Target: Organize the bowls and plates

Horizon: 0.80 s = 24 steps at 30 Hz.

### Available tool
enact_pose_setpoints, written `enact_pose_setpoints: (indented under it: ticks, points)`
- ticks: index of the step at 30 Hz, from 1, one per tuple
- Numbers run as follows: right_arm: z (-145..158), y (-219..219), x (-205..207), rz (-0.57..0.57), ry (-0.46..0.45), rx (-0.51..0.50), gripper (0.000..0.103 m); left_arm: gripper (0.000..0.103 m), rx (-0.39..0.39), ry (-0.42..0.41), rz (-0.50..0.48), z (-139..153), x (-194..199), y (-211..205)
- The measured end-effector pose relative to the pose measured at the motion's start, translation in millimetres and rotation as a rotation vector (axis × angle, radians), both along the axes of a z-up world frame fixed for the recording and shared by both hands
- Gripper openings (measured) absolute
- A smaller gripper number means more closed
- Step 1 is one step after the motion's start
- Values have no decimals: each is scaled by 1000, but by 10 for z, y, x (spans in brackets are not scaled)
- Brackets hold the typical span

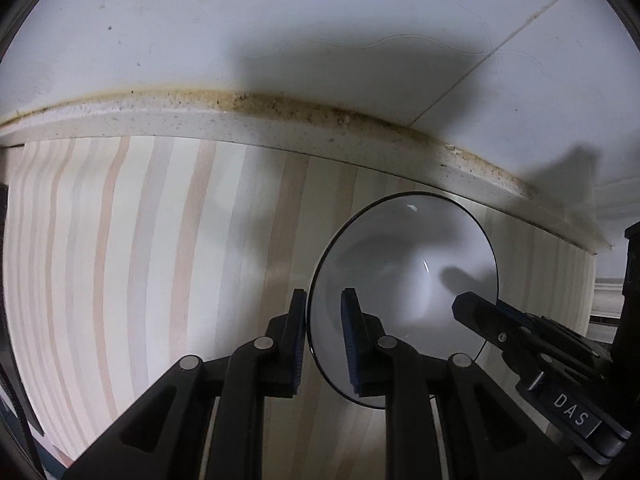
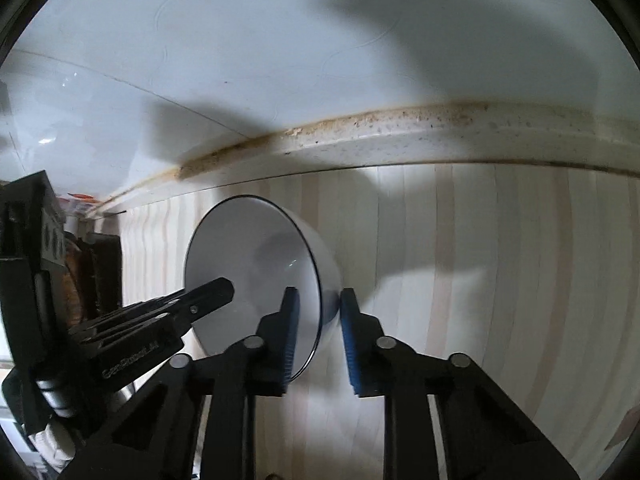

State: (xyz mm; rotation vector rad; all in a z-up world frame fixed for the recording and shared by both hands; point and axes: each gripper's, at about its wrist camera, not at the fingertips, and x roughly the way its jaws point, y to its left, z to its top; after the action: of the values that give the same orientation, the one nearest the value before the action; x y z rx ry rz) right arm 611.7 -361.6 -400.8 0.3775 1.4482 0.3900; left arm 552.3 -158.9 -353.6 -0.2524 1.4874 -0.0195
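Note:
A white bowl (image 1: 404,280) with a thin dark rim sits on the striped wooden counter (image 1: 160,260). My left gripper (image 1: 324,320) straddles the bowl's left rim, one finger outside and one inside. My right gripper (image 2: 318,324) straddles the opposite rim of the same bowl (image 2: 248,264), one finger inside and one on the outer wall. Both pairs of jaws stand narrow across the rim wall. The right gripper's finger (image 1: 480,312) shows inside the bowl in the left wrist view, and the left gripper's finger (image 2: 208,292) shows in the right wrist view.
A stained, speckled ledge (image 1: 280,116) runs along the back of the counter, with a white tiled wall (image 1: 320,20) above it. Dark objects (image 2: 92,264) stand at the counter's left end in the right wrist view.

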Motion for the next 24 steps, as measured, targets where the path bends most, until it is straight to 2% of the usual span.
enact_pose_setpoints:
  ticks: [6,11,18,24]
  points:
    - [-6,-32,-28,5,-7,-5,17,15,20,-27,-22,143,-81,-138]
    - [105,-51,-129,-7,-28,-6,17,15,30,-70,-54,393,-127,-160]
    - [471,-153,-426,-30,-91,-11,17,15,19,-133,-109,793,-369,-242]
    - [891,-287,-856,-60,-145,-16,17,15,-5,-171,-160,1108,-701,-356]
